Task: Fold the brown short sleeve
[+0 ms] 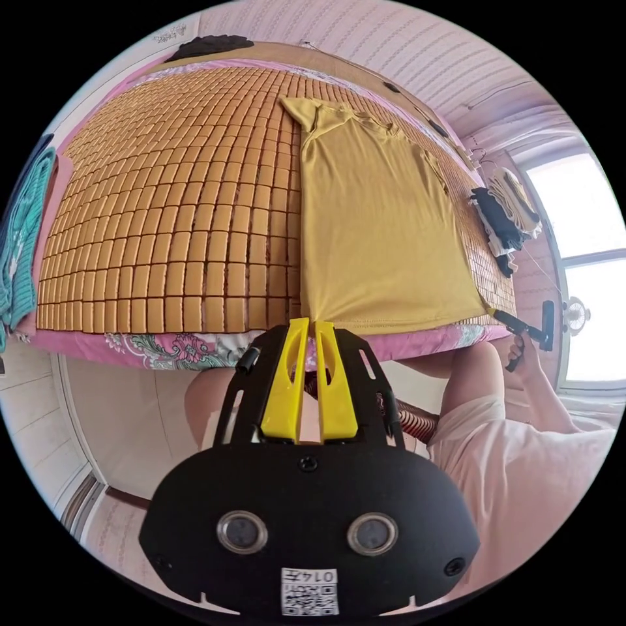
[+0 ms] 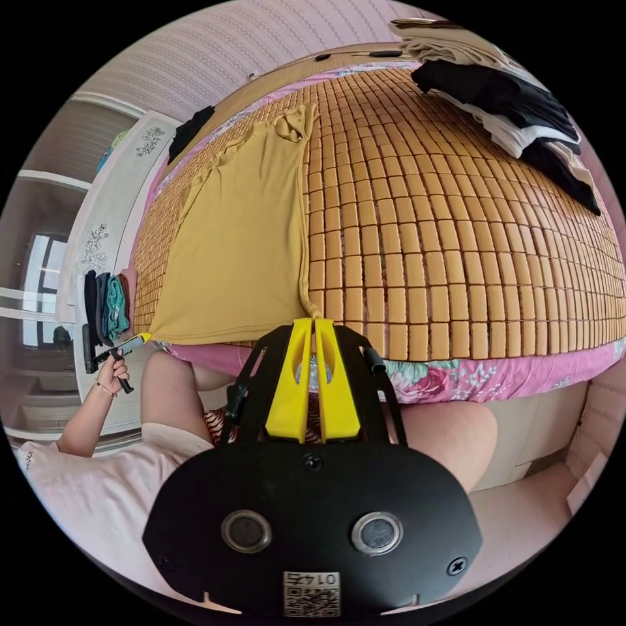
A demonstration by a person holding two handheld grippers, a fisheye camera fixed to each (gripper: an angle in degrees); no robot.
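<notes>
Bamboo-tile mat [image 1: 169,215] covers the bed; one smooth mustard shirt [image 1: 378,222] lies flat on it. Your two tongs, left [image 1: 312,324] and right [image 2: 313,321], each pinch a hem corner. One clothes pile [image 2: 515,111] sits apart.

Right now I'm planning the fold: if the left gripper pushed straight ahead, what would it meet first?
The brown shirt itself: the left gripper already pinches its hem corner, so it would likely bunch the fabric over the bamboo mat.

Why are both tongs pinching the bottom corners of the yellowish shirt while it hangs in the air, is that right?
Not quite. The shirt isn't hanging; it lies flat on the bamboo mat, as the left gripper view shows. Both the left tongs and right tongs do pinch its bottom corners.
</notes>
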